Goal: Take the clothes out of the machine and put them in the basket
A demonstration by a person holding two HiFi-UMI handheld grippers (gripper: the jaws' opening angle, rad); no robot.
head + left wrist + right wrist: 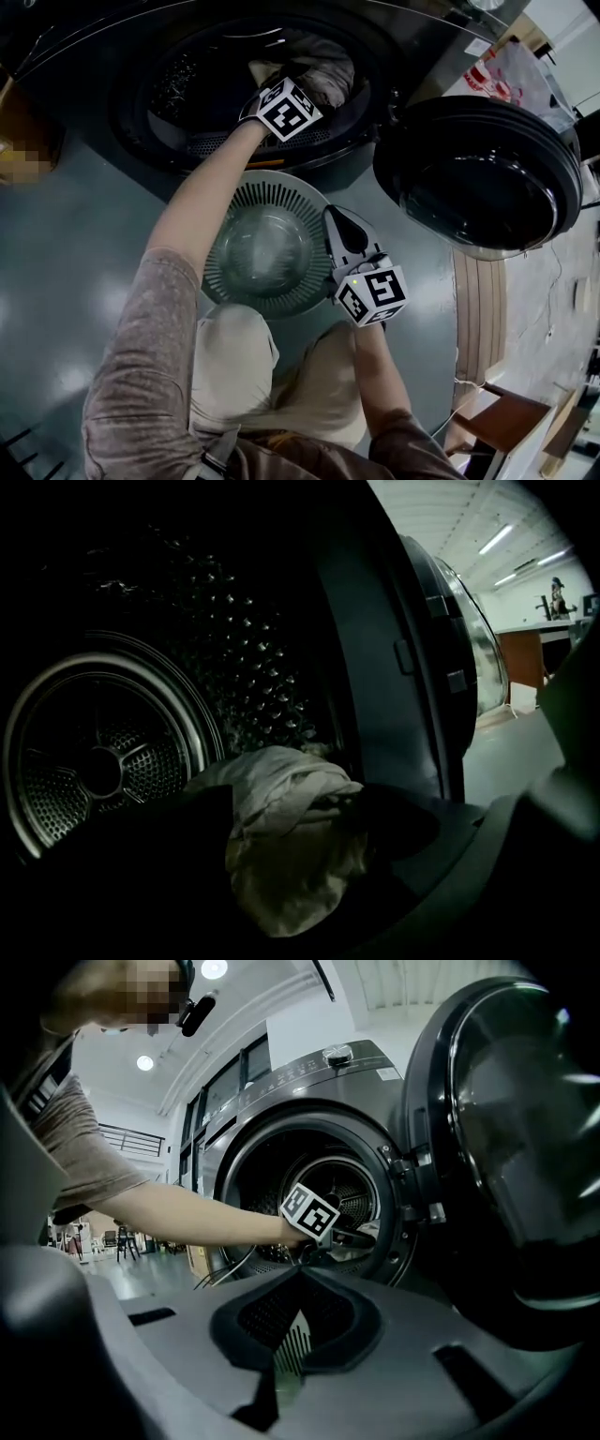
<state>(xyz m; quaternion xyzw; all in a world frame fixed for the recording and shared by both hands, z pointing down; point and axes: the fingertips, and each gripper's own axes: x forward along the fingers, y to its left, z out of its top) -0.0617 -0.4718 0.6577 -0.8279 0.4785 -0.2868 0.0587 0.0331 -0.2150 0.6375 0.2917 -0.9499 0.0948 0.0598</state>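
Standing open at the far side, the washing machine (84, 187) is showing its perforated drum (234, 649), with the slatted basket (291, 192) sitting on the near floor below the opening and the door (487, 173) swung out to the right. The left arm (202, 197) is stretching straight over the basket into the drum, where the left gripper (295, 808) is clamping its fingers on a pale garment (281, 771) lying at the drum's near lip. The right gripper (336, 220) is hovering at the basket's right rim, its fingers pressed together on nothing.
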